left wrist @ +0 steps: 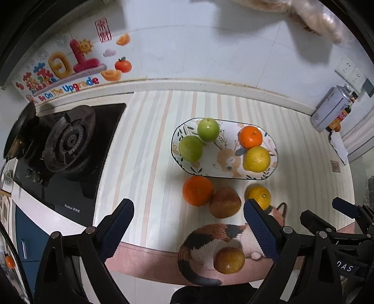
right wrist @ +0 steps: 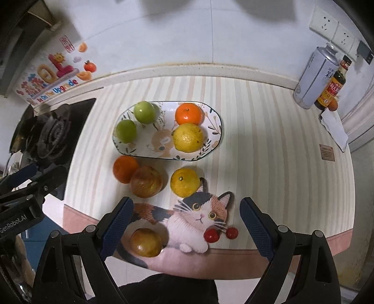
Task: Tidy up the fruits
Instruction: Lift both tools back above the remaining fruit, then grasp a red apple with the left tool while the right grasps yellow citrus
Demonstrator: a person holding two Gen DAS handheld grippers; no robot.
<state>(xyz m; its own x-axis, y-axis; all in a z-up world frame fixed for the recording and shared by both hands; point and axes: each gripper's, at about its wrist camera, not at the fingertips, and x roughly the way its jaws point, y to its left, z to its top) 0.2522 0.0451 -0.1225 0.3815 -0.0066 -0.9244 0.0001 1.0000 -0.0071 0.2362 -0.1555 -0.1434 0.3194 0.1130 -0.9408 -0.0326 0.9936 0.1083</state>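
An oval patterned plate (left wrist: 224,163) (right wrist: 215,124) holds two green fruits (left wrist: 208,129) (right wrist: 144,112), an orange (left wrist: 250,137) (right wrist: 188,114) and a yellow citrus (left wrist: 256,159) (right wrist: 188,138). In front of the plate lie an orange (left wrist: 197,190) (right wrist: 125,168), a brownish apple (left wrist: 224,202) (right wrist: 146,181) and a yellow-orange citrus (left wrist: 258,195) (right wrist: 185,182). Another brown fruit (left wrist: 229,260) (right wrist: 146,242) rests on a cat-shaped mat (right wrist: 194,224), with two red cherries (right wrist: 211,235). My left gripper (left wrist: 188,215) and right gripper (right wrist: 185,212) both hang open above the counter, holding nothing.
A gas stove (left wrist: 67,145) (right wrist: 46,135) with a dark pan (left wrist: 19,131) is on the left. A metal can (right wrist: 313,79) and a sauce bottle (right wrist: 332,86) stand at the back right by wall sockets (right wrist: 332,30). A gloved hand (left wrist: 315,16) shows at the top.
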